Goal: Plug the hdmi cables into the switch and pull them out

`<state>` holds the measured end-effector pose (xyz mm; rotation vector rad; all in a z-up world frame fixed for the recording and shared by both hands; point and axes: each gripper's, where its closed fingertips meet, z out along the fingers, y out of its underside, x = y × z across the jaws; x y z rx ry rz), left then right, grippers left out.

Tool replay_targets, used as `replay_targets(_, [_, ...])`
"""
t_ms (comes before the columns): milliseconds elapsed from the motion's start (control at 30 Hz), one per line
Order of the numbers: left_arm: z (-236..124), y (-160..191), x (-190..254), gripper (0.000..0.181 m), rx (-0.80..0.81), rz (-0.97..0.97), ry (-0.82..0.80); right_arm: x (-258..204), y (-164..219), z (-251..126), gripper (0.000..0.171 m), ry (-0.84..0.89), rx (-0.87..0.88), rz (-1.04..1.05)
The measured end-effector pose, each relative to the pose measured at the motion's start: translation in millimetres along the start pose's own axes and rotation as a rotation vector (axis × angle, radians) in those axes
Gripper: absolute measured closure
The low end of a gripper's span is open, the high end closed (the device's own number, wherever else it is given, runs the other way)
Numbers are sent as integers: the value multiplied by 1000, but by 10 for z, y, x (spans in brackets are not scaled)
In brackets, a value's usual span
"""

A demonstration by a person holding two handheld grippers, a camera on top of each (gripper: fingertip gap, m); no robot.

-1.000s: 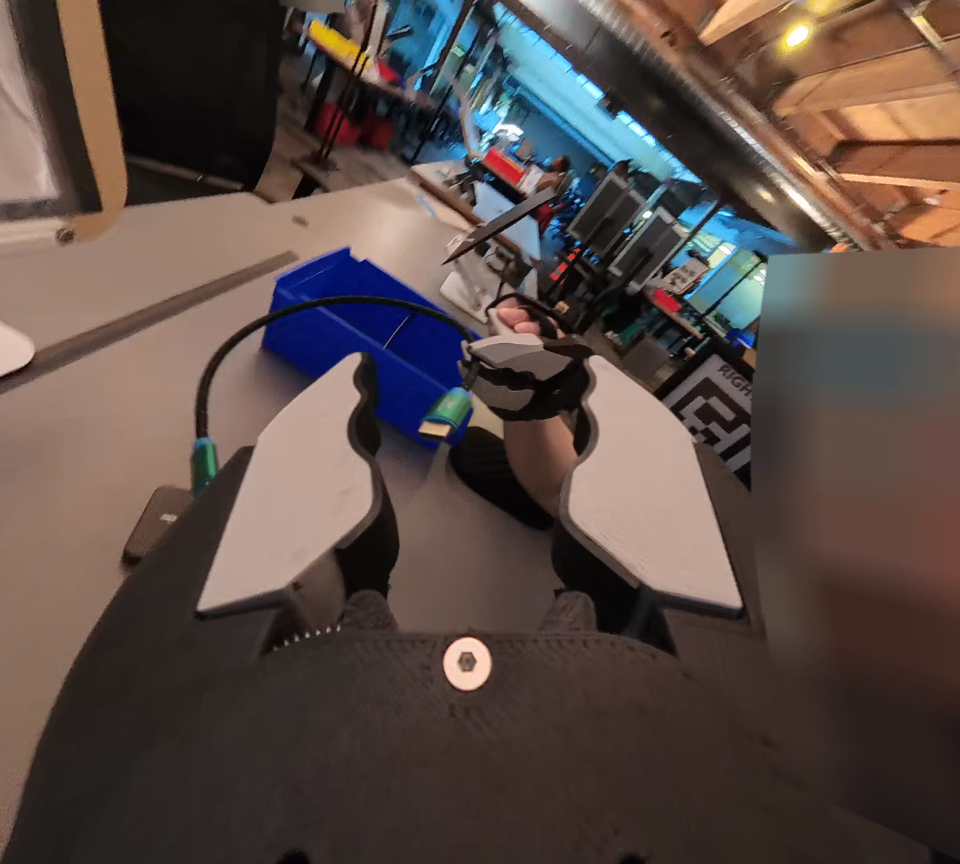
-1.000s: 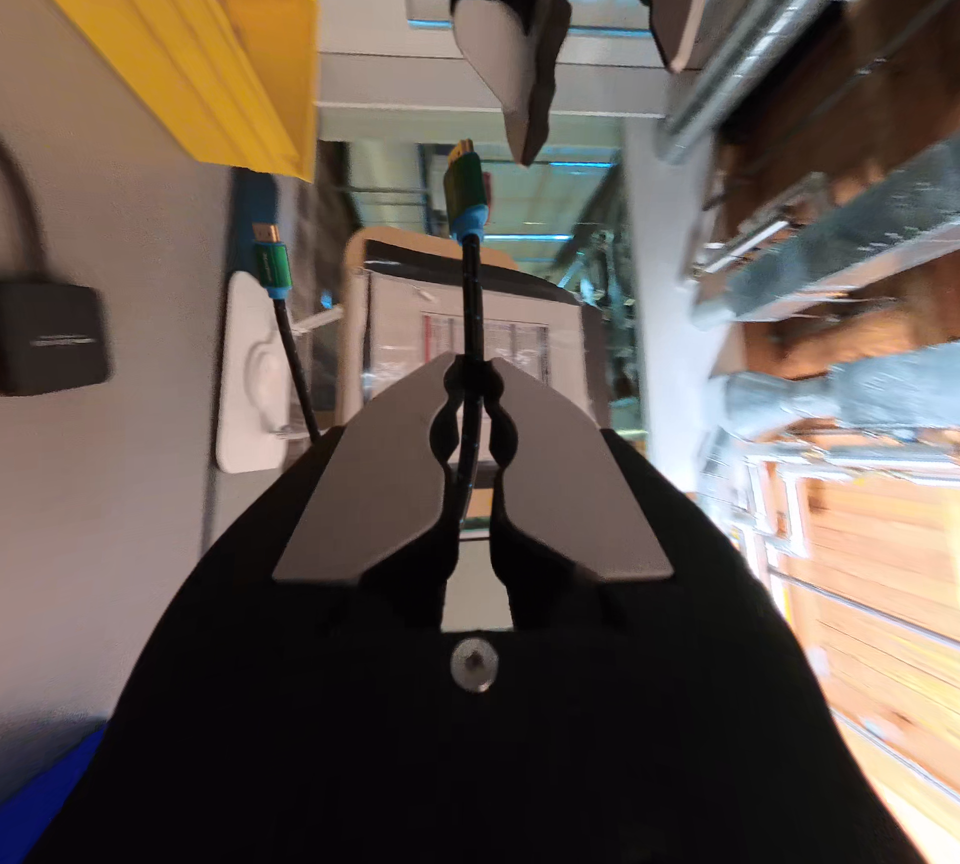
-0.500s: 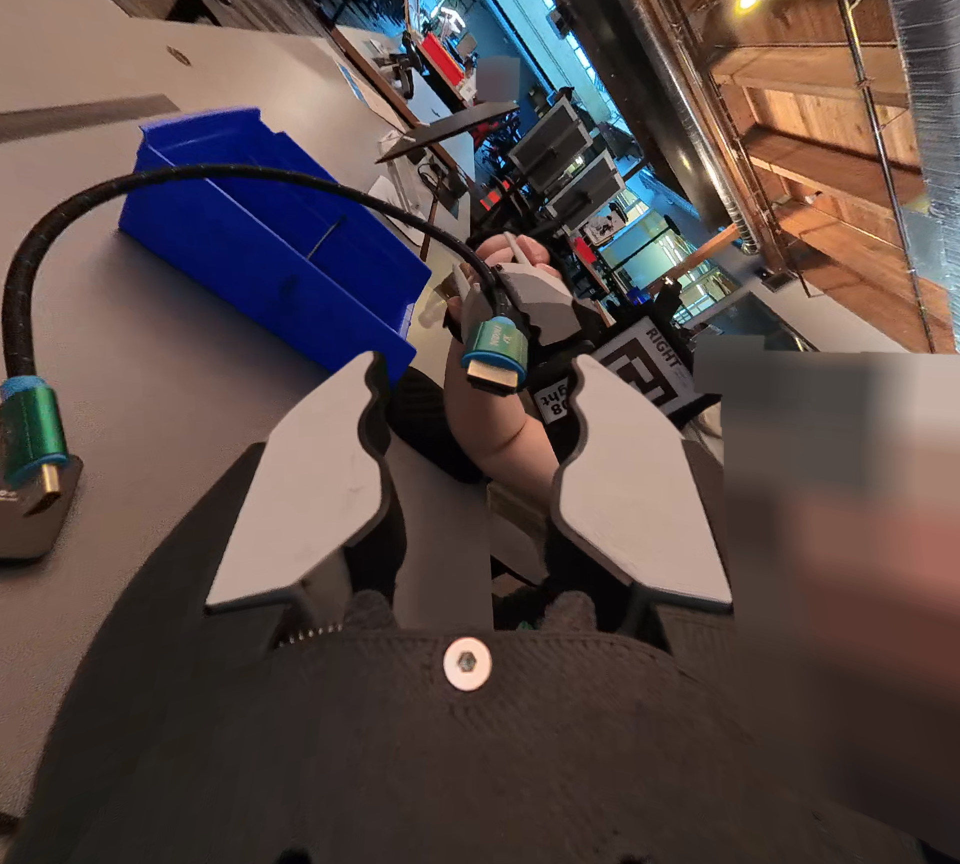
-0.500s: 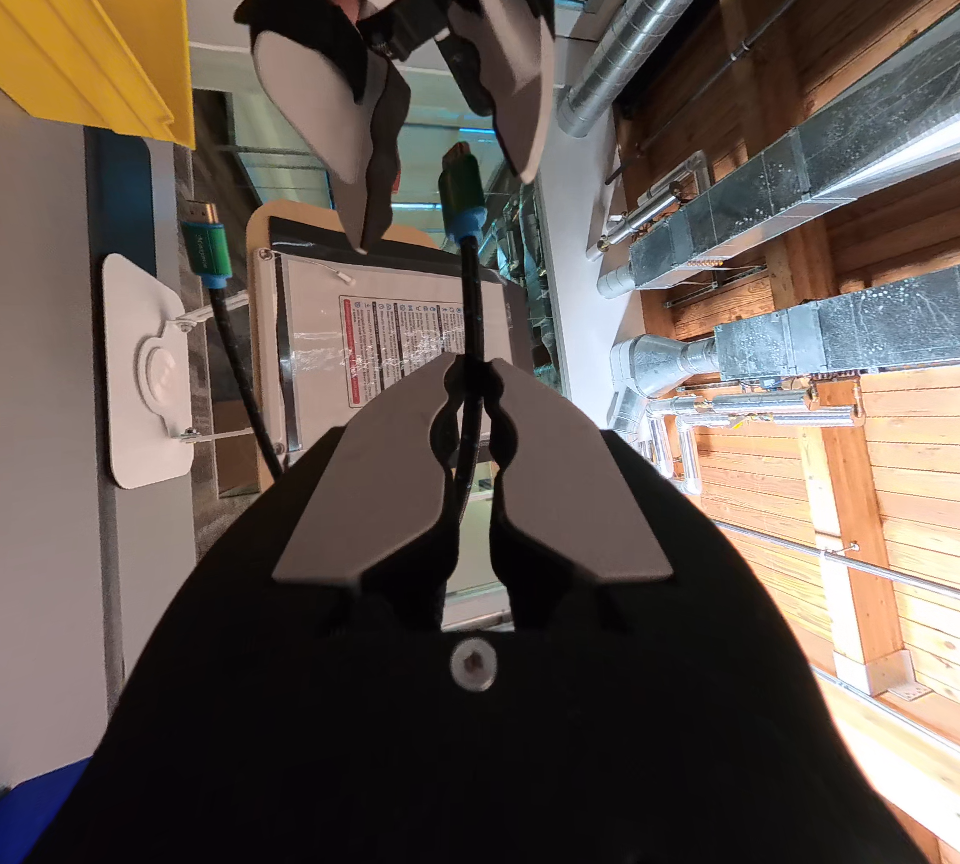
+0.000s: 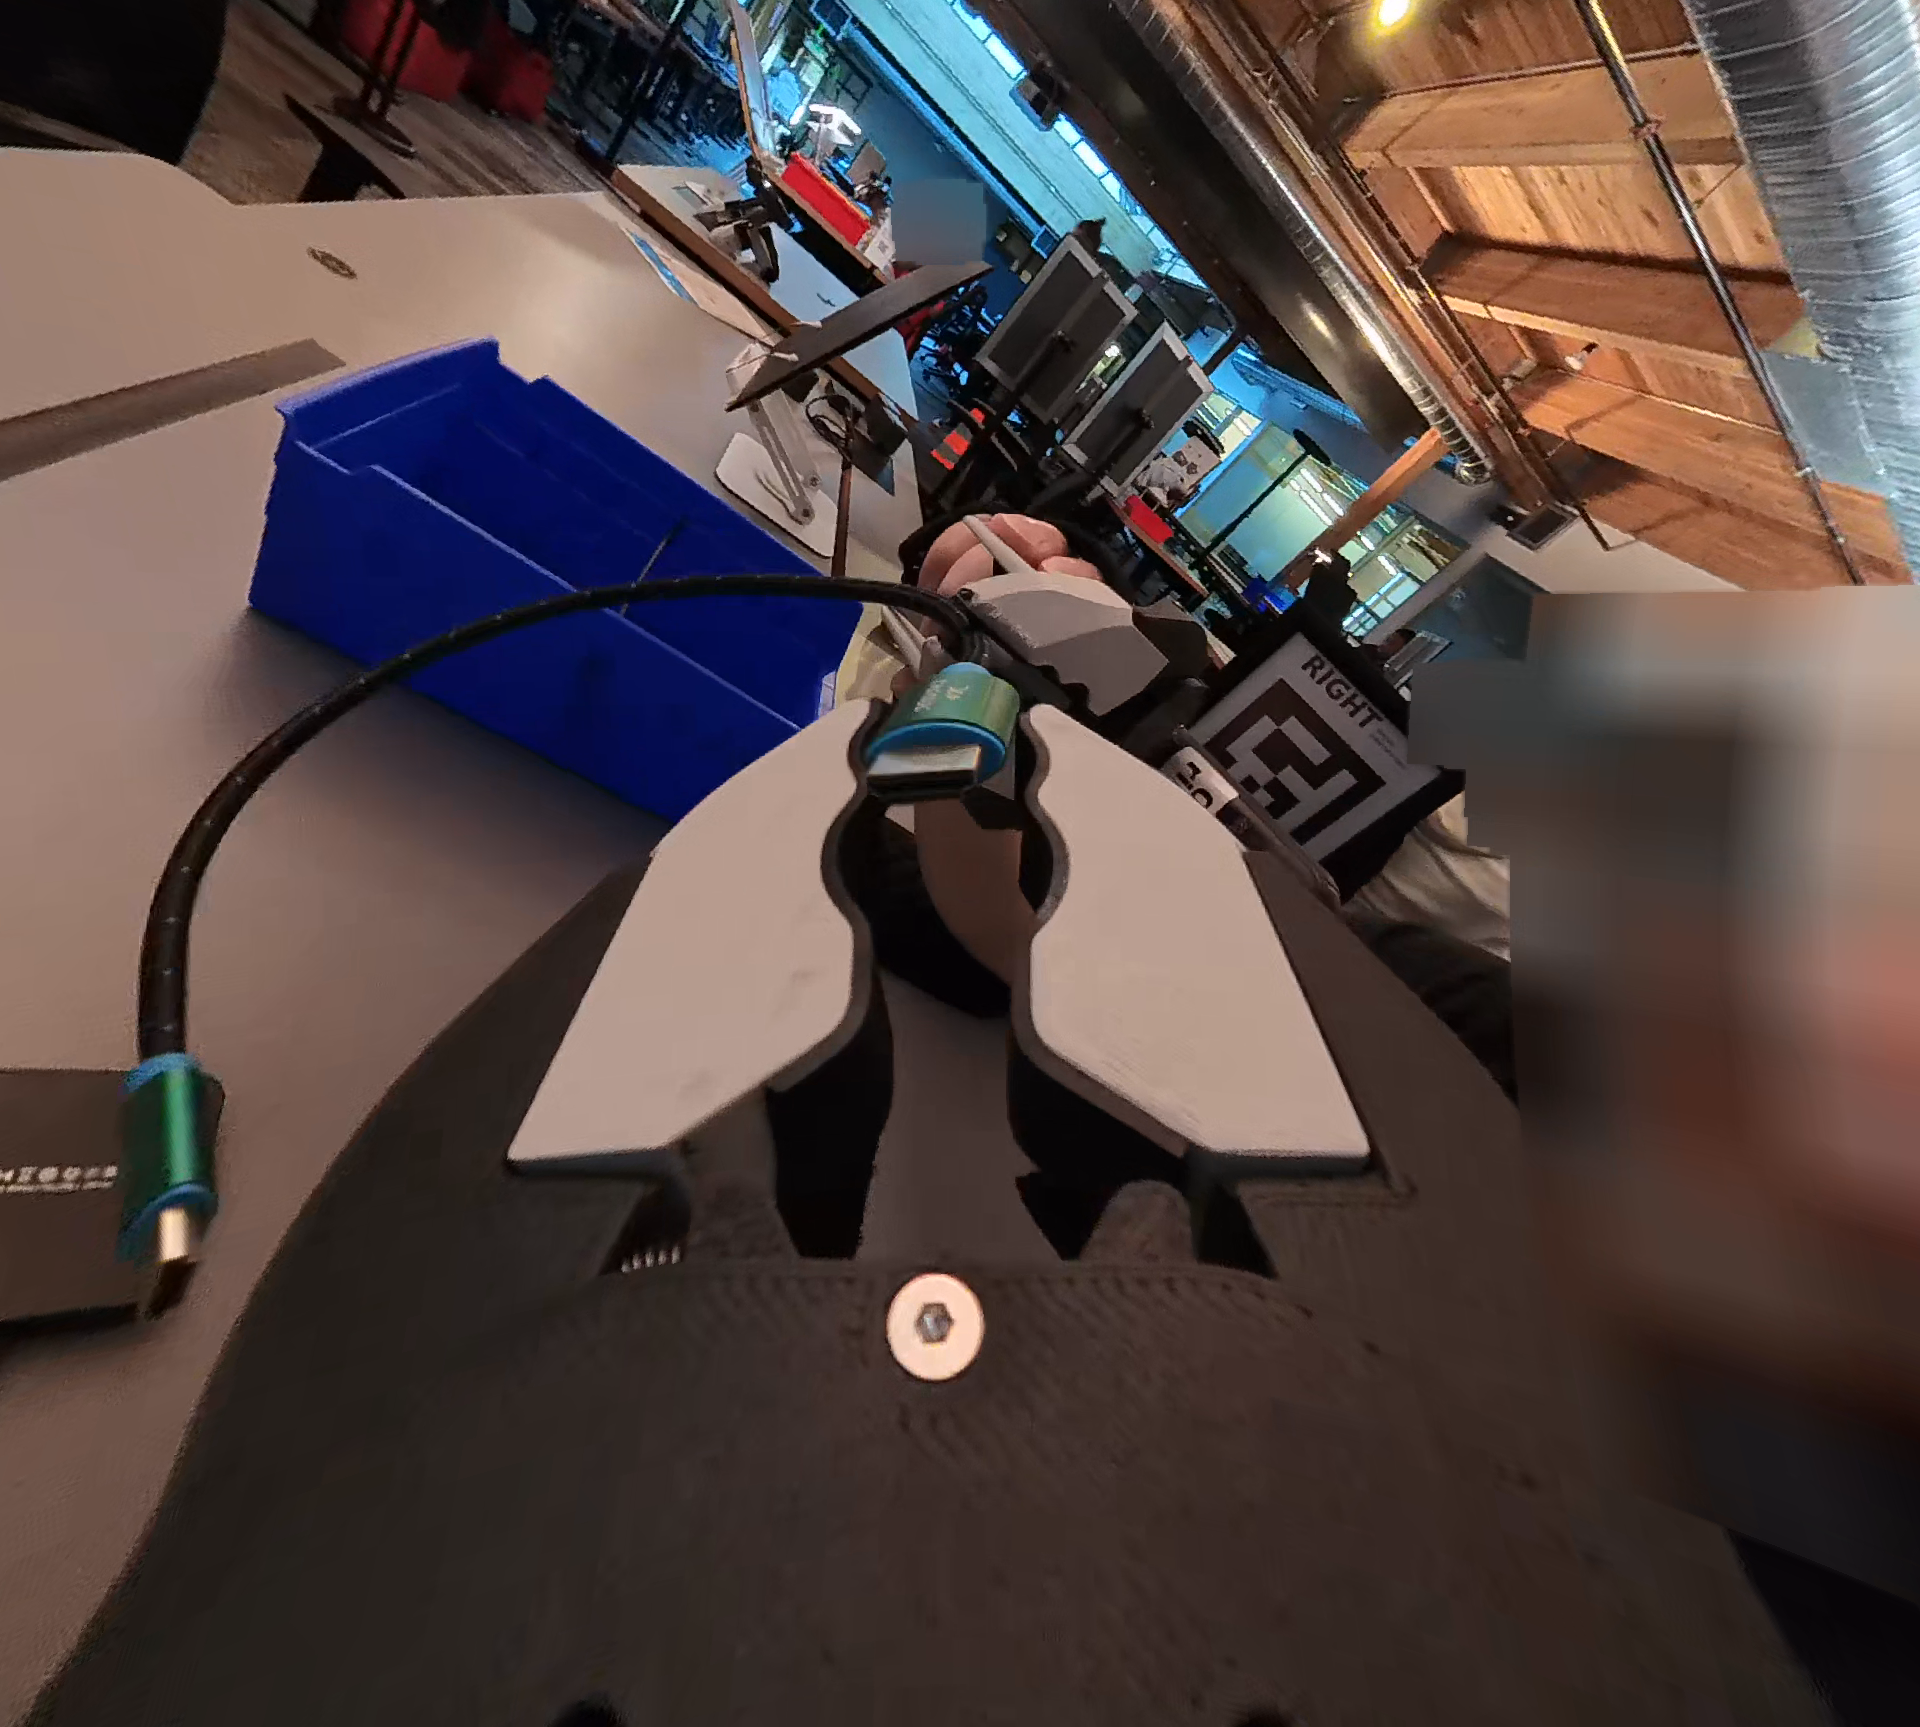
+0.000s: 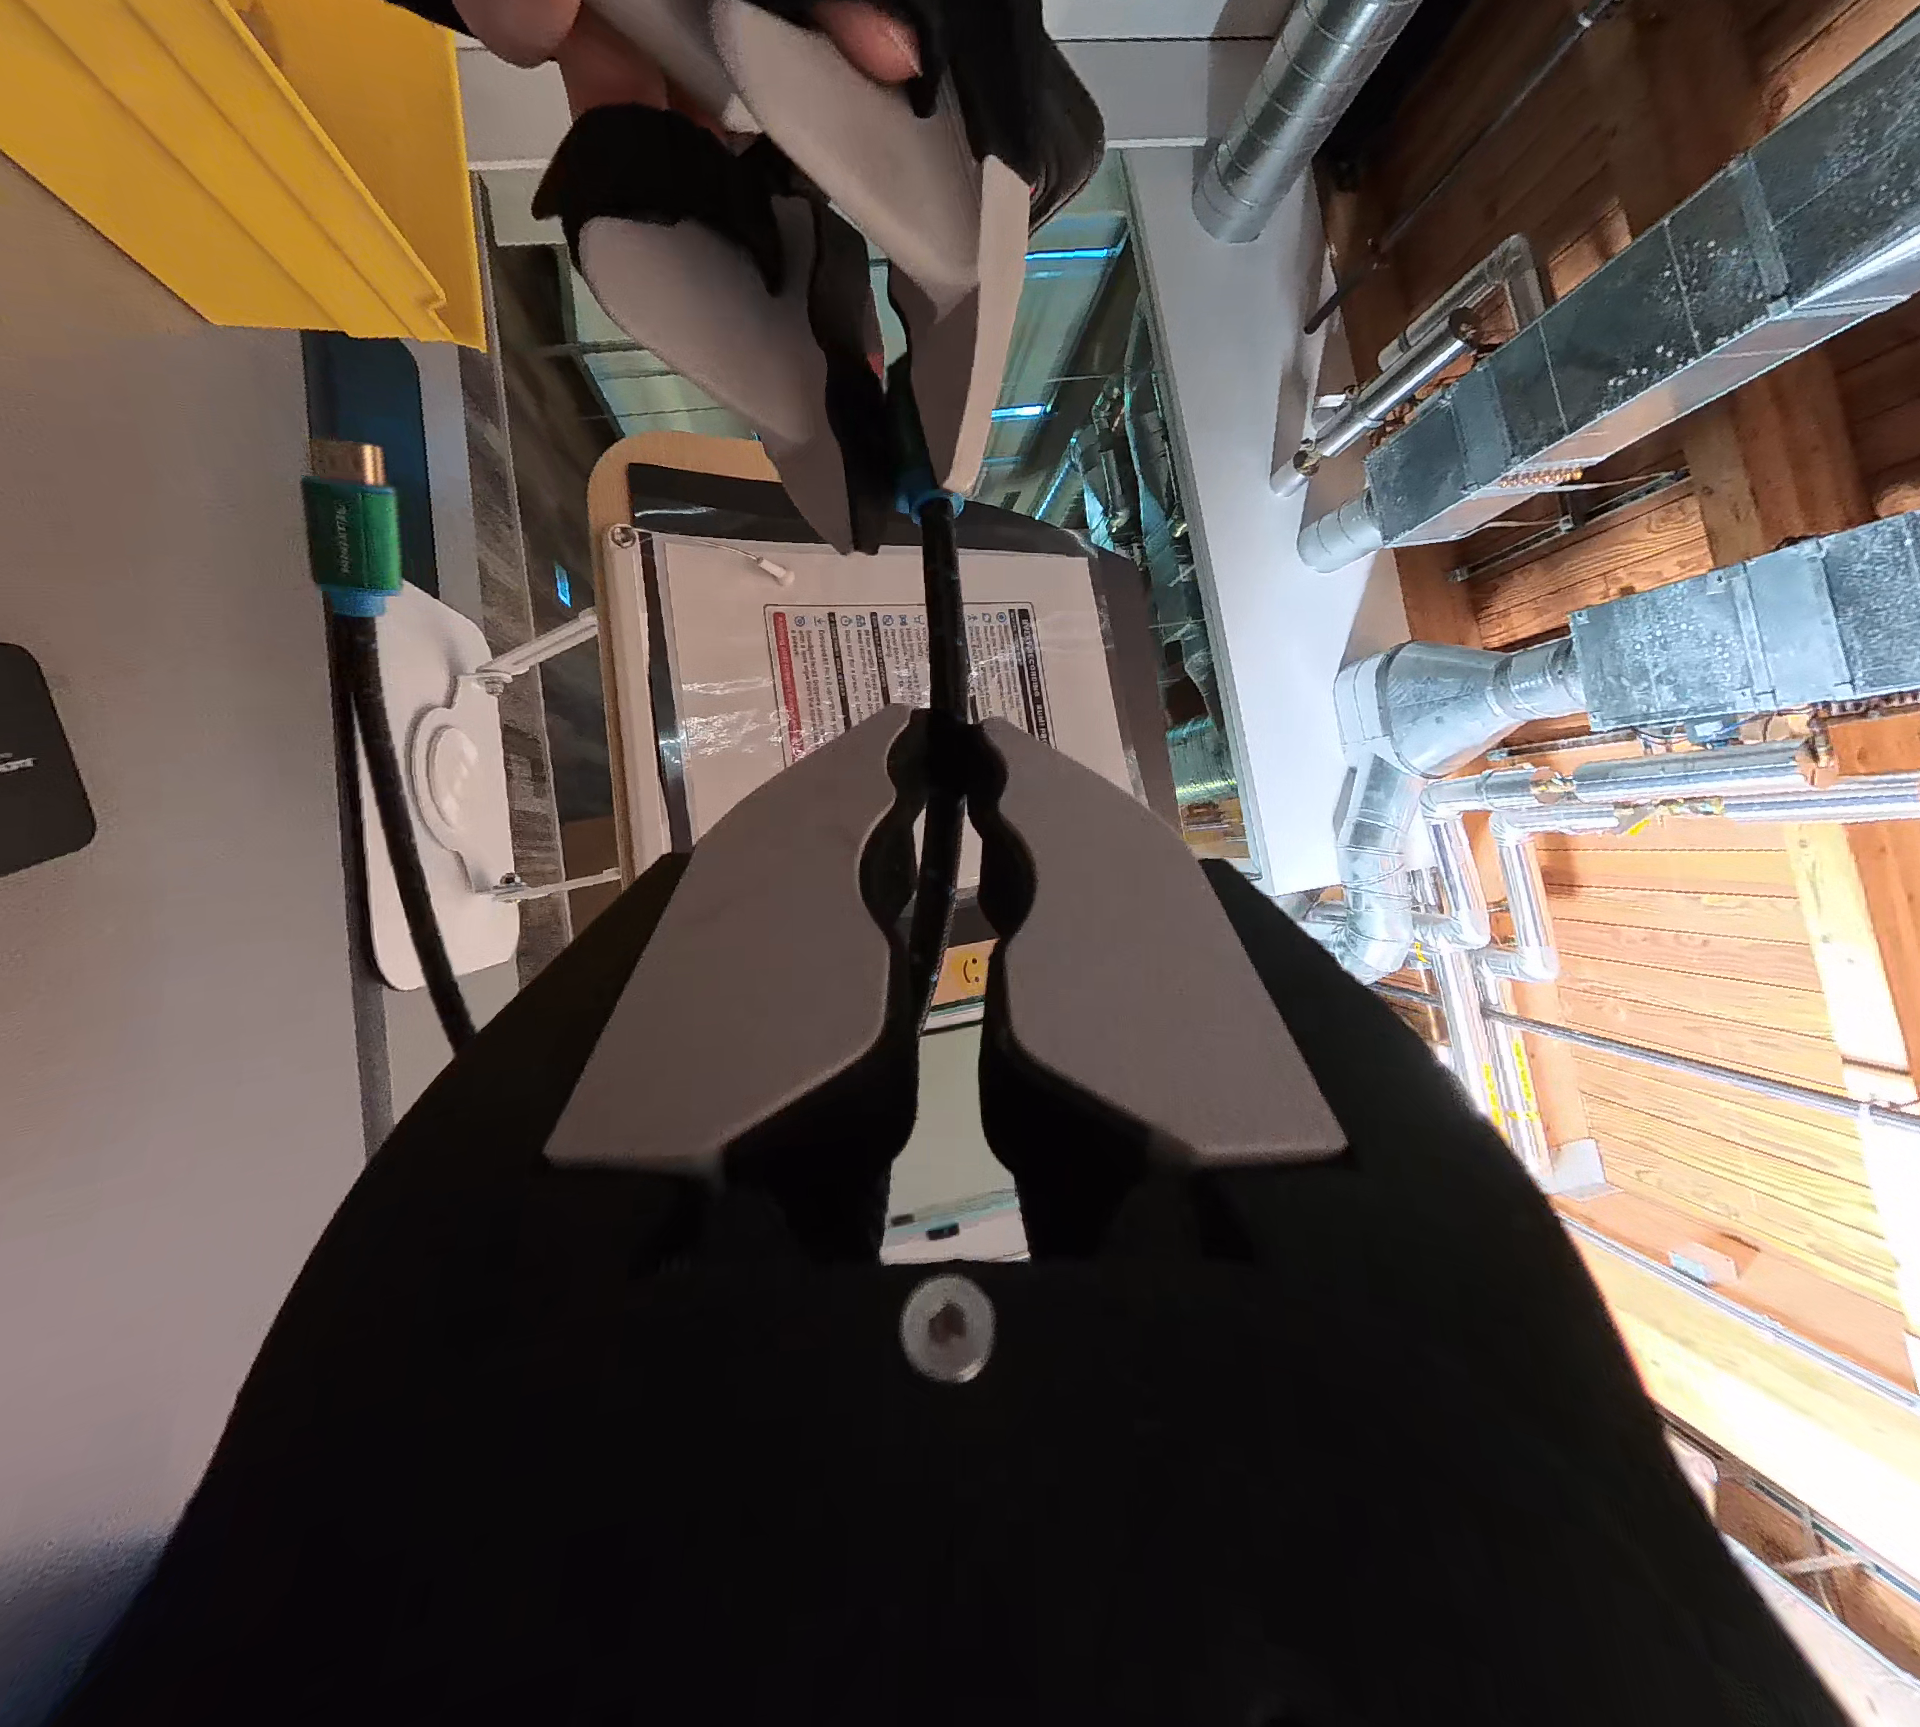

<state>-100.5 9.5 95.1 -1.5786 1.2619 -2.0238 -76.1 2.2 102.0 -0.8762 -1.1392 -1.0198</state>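
- The switch point(image 5: 57, 1189) lies on the table point(image 5: 436, 867), at the left.
- One cable plug point(image 5: 166, 1168) rests on the switch.
- The bin point(image 5: 540, 576) stands on the table behind the cable point(image 5: 312, 732).
- The other plug point(image 5: 940, 732) sits between the left gripper's point(image 5: 945, 768) fingertips, in front of the right gripper point(image 5: 1049, 638).

Cable point(image 5: 416, 685): black braid, green plugs point(image 5: 940, 727). Switch point(image 5: 57, 1189): black. Bins: blue point(image 5: 499, 555), yellow point(image 6: 208, 119). Table point(image 5: 312, 898): grey.
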Motion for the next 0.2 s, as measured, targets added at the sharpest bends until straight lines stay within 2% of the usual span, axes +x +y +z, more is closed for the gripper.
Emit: replay_targets(200, [-32, -43, 29, 160, 21, 25, 11, 30, 0, -16, 164, 1, 3, 14])
